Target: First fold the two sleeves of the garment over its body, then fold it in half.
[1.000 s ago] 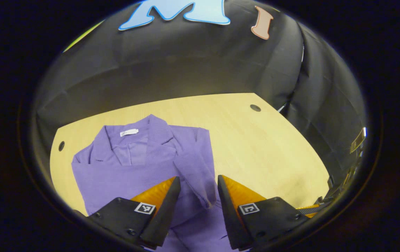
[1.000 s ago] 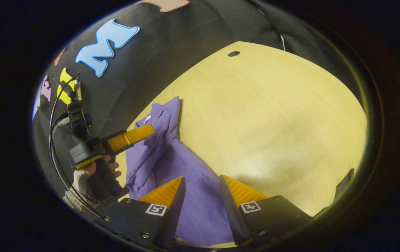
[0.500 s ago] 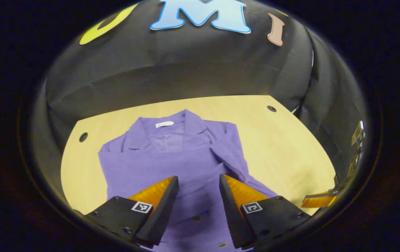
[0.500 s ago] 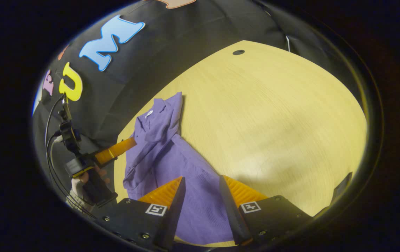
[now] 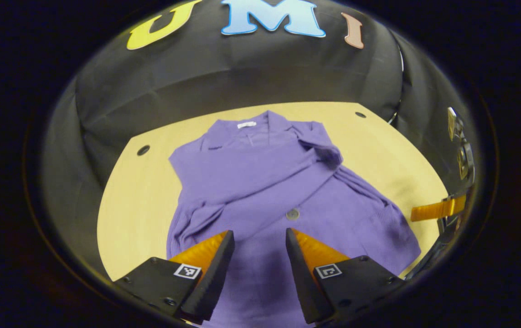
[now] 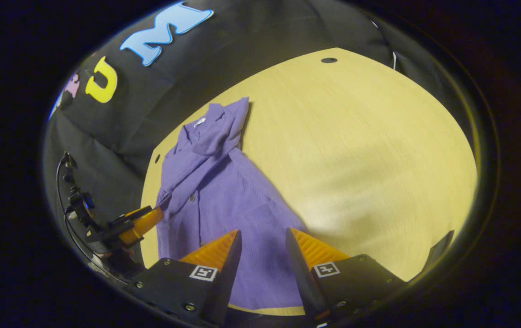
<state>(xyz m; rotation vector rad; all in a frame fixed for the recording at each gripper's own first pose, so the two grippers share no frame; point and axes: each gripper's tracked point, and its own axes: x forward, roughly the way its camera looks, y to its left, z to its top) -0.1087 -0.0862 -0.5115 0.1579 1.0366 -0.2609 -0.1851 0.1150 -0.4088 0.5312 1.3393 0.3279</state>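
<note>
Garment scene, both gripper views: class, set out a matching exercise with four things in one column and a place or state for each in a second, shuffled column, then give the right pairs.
Things:
1. purple garment
2. folded sleeve
3. white neck tag
4. left gripper

Places or states:
A. inside the collar, at the far end
B. open, above the near hem
C. spread on the wooden table
D. lies slantwise across the body

Pairs: 1-C, 2-D, 3-A, 4-B
</note>
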